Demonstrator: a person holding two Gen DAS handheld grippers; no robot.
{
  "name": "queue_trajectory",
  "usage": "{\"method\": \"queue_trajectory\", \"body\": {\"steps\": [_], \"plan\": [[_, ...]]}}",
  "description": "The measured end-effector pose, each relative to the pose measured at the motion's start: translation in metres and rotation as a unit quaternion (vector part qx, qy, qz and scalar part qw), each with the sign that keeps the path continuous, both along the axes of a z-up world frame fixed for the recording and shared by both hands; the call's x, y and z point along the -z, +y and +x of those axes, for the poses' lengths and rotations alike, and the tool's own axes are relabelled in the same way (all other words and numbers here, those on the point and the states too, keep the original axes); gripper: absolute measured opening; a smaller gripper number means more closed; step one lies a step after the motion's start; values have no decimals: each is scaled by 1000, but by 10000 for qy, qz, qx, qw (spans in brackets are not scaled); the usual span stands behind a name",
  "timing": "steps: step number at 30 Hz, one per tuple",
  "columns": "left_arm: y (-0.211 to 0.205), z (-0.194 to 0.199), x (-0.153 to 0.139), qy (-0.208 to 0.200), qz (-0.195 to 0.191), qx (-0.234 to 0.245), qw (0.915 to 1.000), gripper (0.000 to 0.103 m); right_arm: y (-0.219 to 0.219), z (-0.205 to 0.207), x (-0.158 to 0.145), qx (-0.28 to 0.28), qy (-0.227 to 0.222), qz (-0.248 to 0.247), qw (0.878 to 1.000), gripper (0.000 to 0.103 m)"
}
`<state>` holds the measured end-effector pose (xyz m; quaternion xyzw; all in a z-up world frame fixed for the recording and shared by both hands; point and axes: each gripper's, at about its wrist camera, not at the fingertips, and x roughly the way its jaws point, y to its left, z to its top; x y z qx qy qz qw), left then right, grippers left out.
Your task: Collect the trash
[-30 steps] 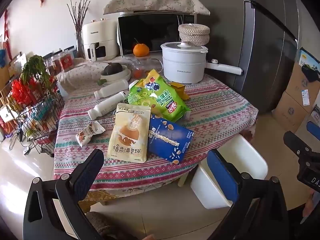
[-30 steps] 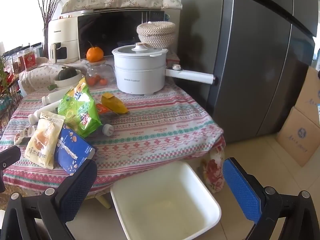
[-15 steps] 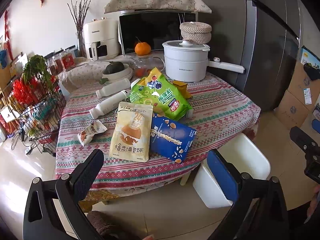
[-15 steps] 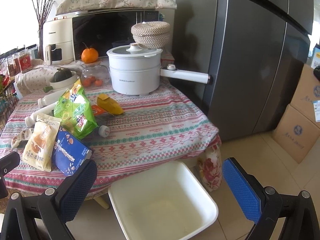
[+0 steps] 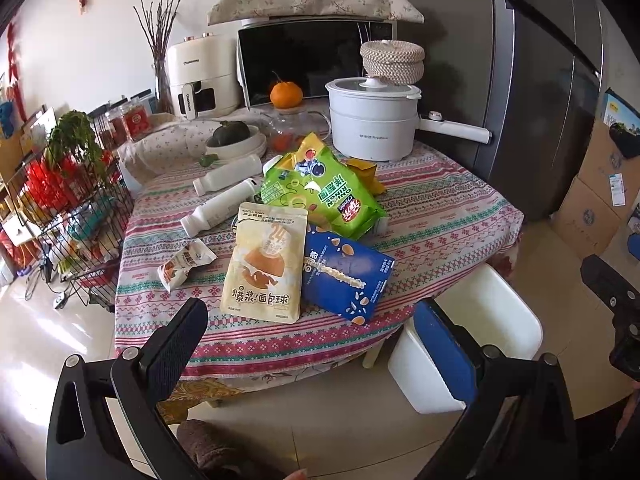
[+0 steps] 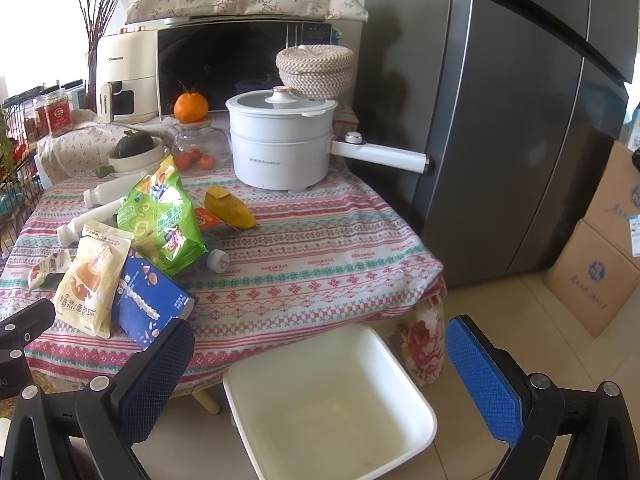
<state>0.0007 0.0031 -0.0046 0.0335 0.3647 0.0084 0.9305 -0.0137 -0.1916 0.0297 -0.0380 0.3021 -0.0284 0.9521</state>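
Note:
Trash lies on the striped tablecloth (image 5: 440, 224): a green snack bag (image 5: 320, 196) (image 6: 162, 216), a beige bread pouch (image 5: 264, 268) (image 6: 94, 276), a blue biscuit box (image 5: 344, 276) (image 6: 150, 304), two white bottles (image 5: 220, 210), a small wrapper (image 5: 184, 262), a yellow wrapper (image 6: 230, 208). A white bin (image 6: 328, 404) (image 5: 472, 332) stands on the floor at the table's front edge. My left gripper (image 5: 312, 336) is open and empty, in front of the table edge. My right gripper (image 6: 320, 364) is open and empty above the bin.
A white electric pot (image 5: 374, 124) with a long handle, a microwave (image 5: 312, 64), an air fryer (image 5: 200, 80), a bowl (image 5: 236, 144) and an orange (image 5: 285, 94) stand at the table's back. A grey fridge (image 6: 520, 120) is to the right, cardboard boxes (image 6: 600, 264) beside it, a wire rack (image 5: 60, 208) to the left.
Both grippers have moved slightly closer to the table; the trash and bin look a little larger and shifted. Nothing was grasped or moved.

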Motion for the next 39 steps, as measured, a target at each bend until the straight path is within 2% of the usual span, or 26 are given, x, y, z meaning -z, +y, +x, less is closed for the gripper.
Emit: {"method": "queue_trajectory", "body": {"steps": [39], "plan": [[-2, 2, 2, 54, -13, 9, 10000, 103, 5, 6, 1, -39, 120, -14, 9999, 103]]}}
